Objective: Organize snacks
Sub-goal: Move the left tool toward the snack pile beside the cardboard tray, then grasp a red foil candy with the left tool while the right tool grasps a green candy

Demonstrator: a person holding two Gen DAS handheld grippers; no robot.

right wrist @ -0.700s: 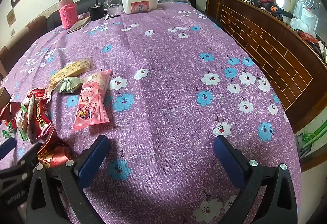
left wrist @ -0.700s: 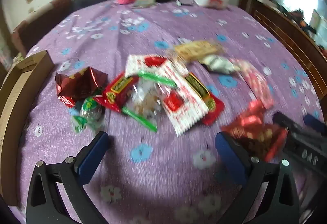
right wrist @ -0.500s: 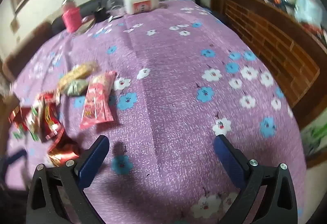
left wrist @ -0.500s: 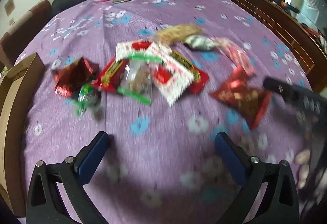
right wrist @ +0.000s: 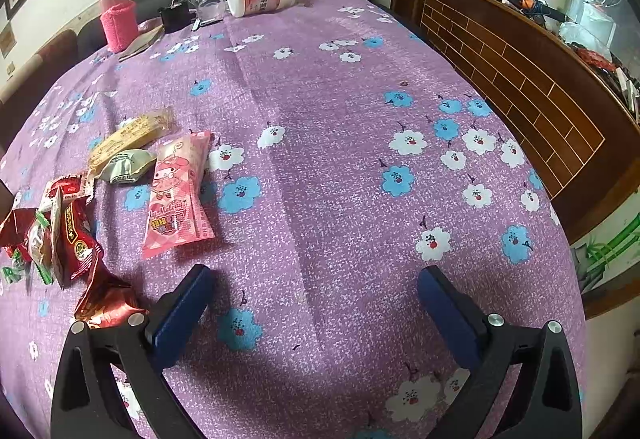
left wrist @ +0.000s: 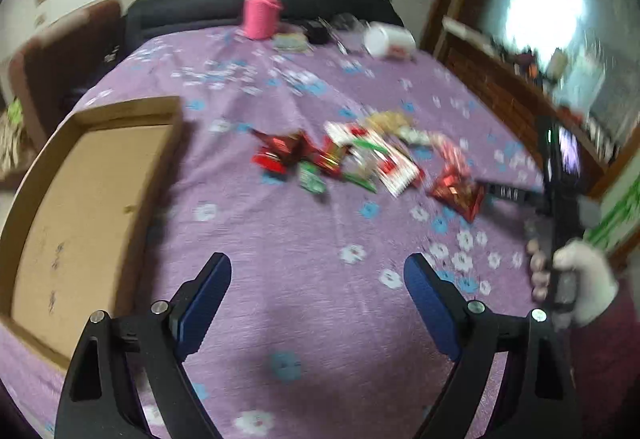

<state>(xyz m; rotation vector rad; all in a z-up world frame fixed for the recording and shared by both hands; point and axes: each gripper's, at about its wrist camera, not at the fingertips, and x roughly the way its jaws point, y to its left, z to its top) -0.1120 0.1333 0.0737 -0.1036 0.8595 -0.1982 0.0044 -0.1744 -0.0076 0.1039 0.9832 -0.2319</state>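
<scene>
Now the cardboard box (left wrist: 80, 207) fills the left side of the left view, and the snacks (left wrist: 360, 159) sit farther up. Both grippers, left gripper (left wrist: 318, 303) and right gripper (right wrist: 314, 303), have fingers spread wide, pinching nothing above the tabletop (right wrist: 340, 159).

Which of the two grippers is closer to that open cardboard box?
Left. The left gripper hovers open beside the cardboard box, which lies just off its left finger. The right gripper is across the snack pile, over bare tablecloth; its view shows no box.
</scene>
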